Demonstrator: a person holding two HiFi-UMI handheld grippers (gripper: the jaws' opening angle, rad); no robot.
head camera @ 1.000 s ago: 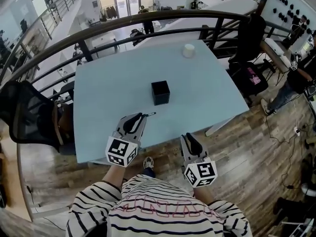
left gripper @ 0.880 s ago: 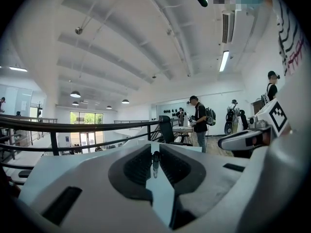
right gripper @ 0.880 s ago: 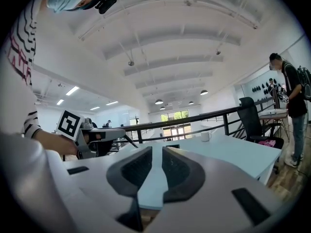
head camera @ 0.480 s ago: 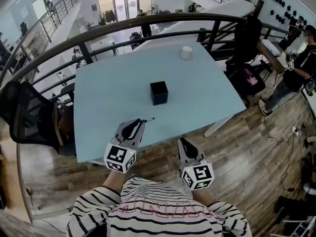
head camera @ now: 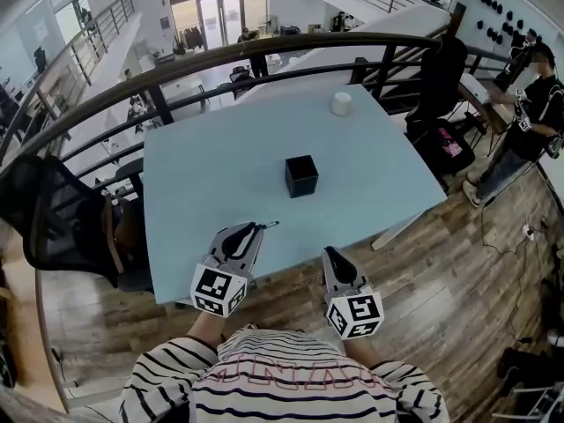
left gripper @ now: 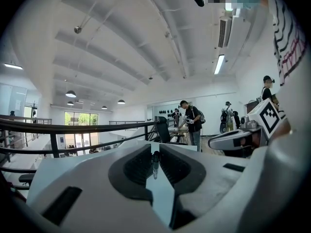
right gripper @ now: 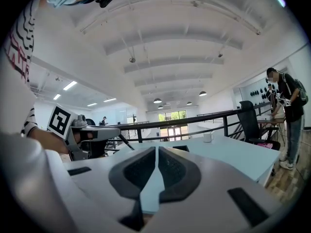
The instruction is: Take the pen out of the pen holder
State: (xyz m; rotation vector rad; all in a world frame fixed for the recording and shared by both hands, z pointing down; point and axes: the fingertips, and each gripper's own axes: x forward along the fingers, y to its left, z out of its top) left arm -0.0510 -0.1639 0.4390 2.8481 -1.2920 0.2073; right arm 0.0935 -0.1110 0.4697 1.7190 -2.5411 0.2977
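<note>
In the head view, the left tool (head camera: 253, 230) is clamped on a thin dark pen (head camera: 266, 226). The pen's tip pokes out past the jaws, over the near part of the pale blue desk (head camera: 203, 166). The right tool (head camera: 330, 253) is at the desk's near edge, well apart from the pen. A black square pen holder (head camera: 301, 175) stands upright near the middle of the desk, clear of both tools. Its inside is too dark to tell what it holds. A white cup (head camera: 342, 104) stands towards the far edge.

In the left gripper view, the left tool (left gripper: 155, 155) has its jaws only a little apart, with the pads pressing on the slim pen (left gripper: 155, 162), which runs lengthwise between them. The right tool (left gripper: 235, 140) shows to one side.

In the right gripper view, the right tool (right gripper: 156, 152) has just been closing, and its jaws now meet with nothing between them. Beyond them are the pen holder (right gripper: 181, 148) and the cup (right gripper: 208, 137) on the desk (right gripper: 233, 154).
</note>
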